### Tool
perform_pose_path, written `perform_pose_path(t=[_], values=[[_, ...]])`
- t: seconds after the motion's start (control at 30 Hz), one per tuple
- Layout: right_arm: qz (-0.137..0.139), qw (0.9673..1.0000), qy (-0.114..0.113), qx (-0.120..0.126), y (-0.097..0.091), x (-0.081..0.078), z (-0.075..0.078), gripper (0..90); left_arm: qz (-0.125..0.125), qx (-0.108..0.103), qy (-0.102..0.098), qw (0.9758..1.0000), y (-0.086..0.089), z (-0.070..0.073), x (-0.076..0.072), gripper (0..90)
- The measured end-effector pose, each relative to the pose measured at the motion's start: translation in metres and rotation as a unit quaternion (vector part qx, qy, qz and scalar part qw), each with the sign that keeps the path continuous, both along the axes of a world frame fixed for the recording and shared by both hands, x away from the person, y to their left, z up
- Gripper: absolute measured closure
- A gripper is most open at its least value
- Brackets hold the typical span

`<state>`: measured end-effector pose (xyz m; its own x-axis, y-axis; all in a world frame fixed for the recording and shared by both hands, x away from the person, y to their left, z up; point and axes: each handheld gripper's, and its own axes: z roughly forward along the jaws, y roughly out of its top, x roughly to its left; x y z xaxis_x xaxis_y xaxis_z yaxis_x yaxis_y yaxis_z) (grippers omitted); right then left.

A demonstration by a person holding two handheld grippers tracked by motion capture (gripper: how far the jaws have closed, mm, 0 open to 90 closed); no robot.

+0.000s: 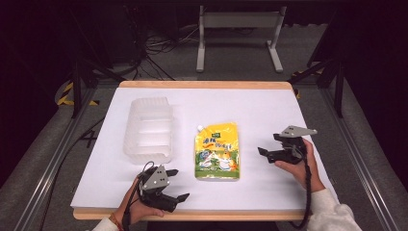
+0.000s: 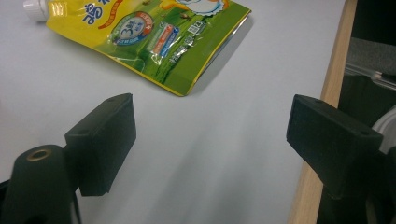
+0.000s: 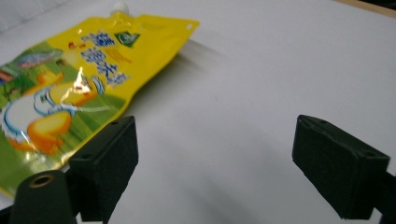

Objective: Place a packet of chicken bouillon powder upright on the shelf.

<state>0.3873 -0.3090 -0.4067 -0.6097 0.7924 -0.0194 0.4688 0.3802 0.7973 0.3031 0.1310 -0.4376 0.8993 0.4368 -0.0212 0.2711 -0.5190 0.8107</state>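
Both claws gape wide and empty: the left claw by the worktop's near edge, the right claw over bare surface beside the pouch.

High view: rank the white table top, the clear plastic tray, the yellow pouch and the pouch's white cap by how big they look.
1. White table top
2. Clear plastic tray
3. Yellow pouch, somewhat smaller than the tray
4. White cap, tiny at the pouch's top corner
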Motion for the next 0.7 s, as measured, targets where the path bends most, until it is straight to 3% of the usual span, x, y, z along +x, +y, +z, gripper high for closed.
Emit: perform_pose_path(t=[0.13, 0.4, 0.5, 0.53, 0.63, 0.7], values=[[-0.012, 0.9997, 0.012, 0.017, -0.016, -0.007, -0.003, 14.5, -0.003, 0.007, -0.001, 1.0, -0.002, -0.001, 0.0, 16.1], [-0.001, 0.9994, 0.026, 0.023, -0.012, -0.002, -0.006, 15.2, -0.004, 0.01, 0.002, 0.9999, 0.001, -0.002, -0.001, 15.7], [0.006, 0.999, 0.035, 0.029, -0.005, 0.007, -0.01, 15.2, -0.001, 0.01, 0.001, 0.9999, 0.005, -0.002, -0.002, 15.7], [0.01, 0.9981, 0.048, 0.037, 0.001, 0.015, -0.012, 15.3, -0.001, 0.009, 0.001, 1.0, 0.005, -0.002, -0.002, 15.8], [0.009, 0.9978, 0.056, 0.034, 0.009, 0.024, -0.013, 16.4, -0.005, 0.015, -0.001, 0.9999, 0.005, -0.002, -0.003, 16.2], [0.017, 0.9959, 0.073, 0.05, 0.018, 0.034, -0.013, 16.1, -0.002, 0.017, -0.002, 0.9998, 0.006, -0.003, -0.004, 16.3]])
